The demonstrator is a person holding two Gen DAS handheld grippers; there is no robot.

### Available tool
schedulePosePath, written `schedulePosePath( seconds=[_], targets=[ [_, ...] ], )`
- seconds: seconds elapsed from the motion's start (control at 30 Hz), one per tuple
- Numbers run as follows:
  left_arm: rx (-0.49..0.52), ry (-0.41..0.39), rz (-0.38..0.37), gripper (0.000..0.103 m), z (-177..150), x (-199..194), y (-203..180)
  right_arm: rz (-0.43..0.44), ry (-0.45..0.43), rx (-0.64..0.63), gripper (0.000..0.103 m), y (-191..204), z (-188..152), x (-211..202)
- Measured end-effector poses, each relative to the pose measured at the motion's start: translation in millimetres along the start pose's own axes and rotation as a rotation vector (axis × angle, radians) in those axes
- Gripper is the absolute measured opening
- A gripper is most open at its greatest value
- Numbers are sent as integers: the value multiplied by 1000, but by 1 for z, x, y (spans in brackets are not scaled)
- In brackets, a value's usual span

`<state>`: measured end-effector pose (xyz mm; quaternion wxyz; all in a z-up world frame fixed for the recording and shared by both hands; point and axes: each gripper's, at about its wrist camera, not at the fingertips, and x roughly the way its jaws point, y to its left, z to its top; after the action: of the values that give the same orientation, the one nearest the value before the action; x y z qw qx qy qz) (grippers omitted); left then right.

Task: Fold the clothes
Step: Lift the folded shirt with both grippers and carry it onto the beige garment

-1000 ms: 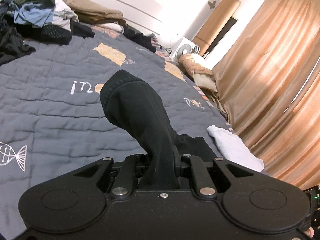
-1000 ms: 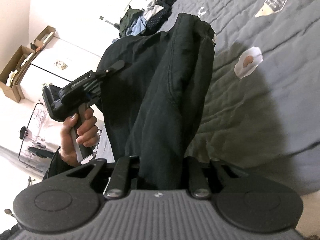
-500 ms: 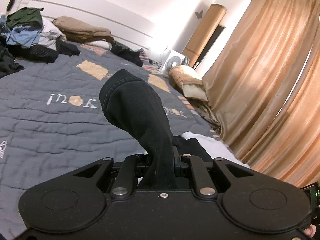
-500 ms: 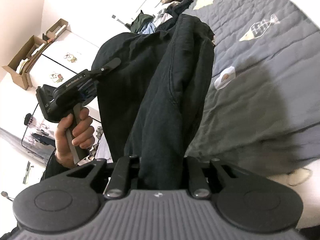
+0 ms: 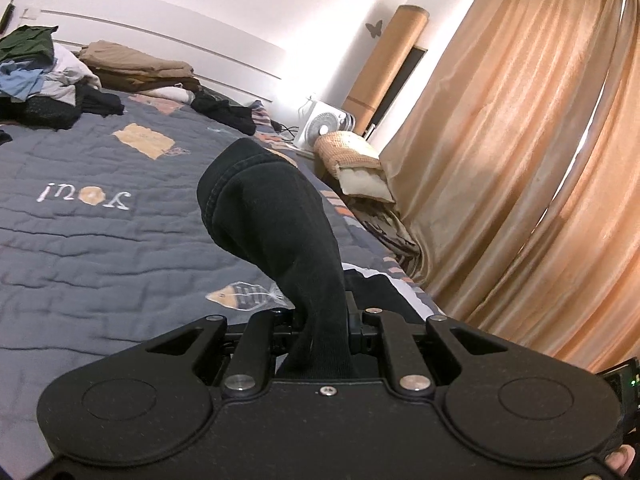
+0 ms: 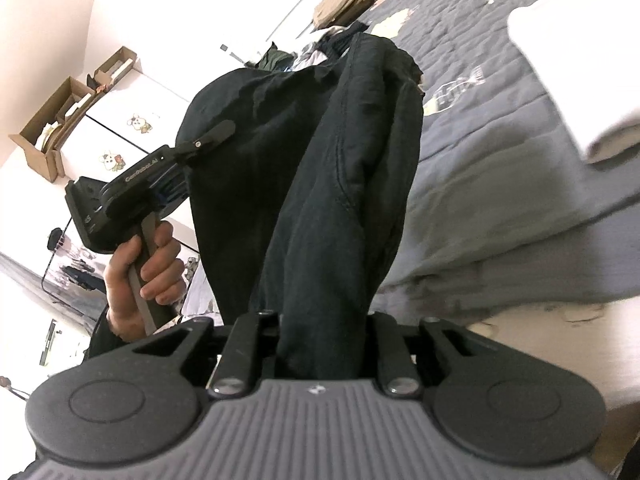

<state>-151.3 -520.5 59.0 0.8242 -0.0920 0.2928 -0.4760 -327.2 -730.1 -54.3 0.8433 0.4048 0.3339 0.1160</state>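
Now both grippers have swung along the bed (image 5: pixel 80 264) toward its curtain-side edge, carrying the black garment (image 6: pixel 320 184) clear of the quilt. The left gripper (image 5: pixel 324 320) is clamped on a rolled hem, and the right gripper (image 6: pixel 324 344) pinches a thick bunch of the same cloth. A white folded piece (image 6: pixel 580 80) near that edge has come closer, so I judge laying-down is next
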Motion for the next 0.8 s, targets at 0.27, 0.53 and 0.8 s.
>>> schedulePosePath(
  seconds=[0.27,0.53,0.8],
  targets=[
    [22,13,18,14,-2,32,-52,8,-33,19,16,-39,18,-39],
    [29,39,0,14,-3,80,-80,-19,-54,36,16,-76,39,-72],
    [20,59,-26,14,1,140,-100,-56,-74,56,16,-114,66,-97]
  ],
)
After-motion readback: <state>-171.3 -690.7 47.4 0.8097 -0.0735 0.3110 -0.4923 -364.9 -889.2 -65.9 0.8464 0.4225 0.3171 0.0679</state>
